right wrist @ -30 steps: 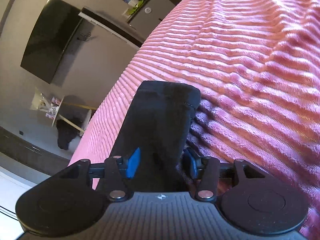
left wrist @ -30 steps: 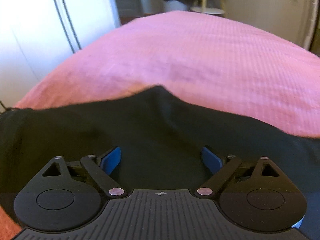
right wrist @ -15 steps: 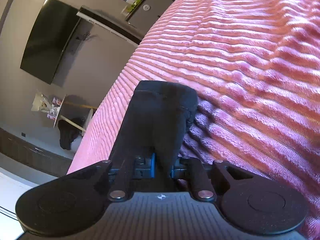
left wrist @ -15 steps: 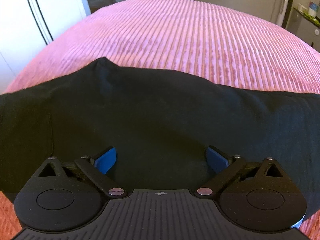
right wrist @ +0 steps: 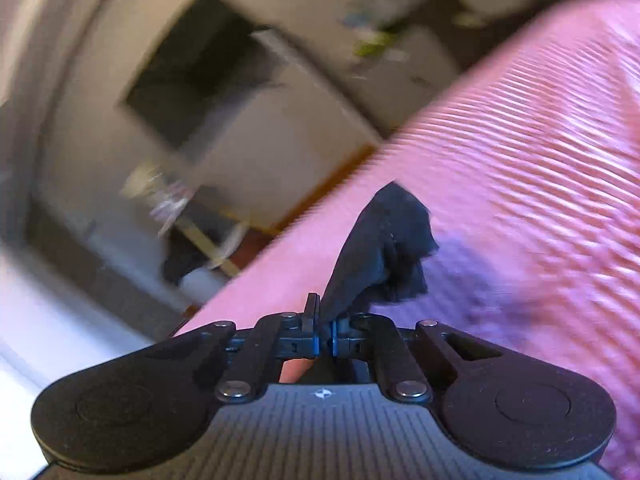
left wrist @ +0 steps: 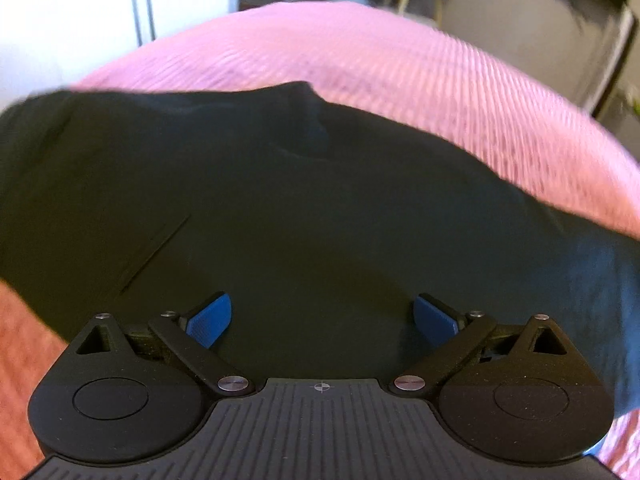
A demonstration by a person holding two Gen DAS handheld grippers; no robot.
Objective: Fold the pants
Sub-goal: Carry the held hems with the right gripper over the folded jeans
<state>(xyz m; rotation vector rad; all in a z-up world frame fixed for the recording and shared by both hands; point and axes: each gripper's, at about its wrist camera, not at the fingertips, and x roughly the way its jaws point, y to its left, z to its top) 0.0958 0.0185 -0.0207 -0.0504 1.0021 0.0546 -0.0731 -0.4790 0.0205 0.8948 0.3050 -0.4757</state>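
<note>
Lifted and rolled since a second ago, the right gripper point(right wrist: 324, 326) has pinched its jaws onto the black pants point(right wrist: 384, 252), cloth bunching toward 1 o'clock. Tilted downward, the left gripper point(left wrist: 322, 320) hovers spread wide above the pants on the pink bedspread point(left wrist: 440, 80).

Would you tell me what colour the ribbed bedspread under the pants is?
Pink, seen most clearly in the right wrist view: bedspread.

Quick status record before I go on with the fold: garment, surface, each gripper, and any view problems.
garment: black pants, spread flat in the left wrist view
surface: pink ribbed bedspread
left gripper: open over the pants, blue pads clear of the cloth
right gripper: shut on a bunched pant-leg end, lifted off the bedspread
view: right wrist picture heavily motion-blurred
fold: not yet made
</note>
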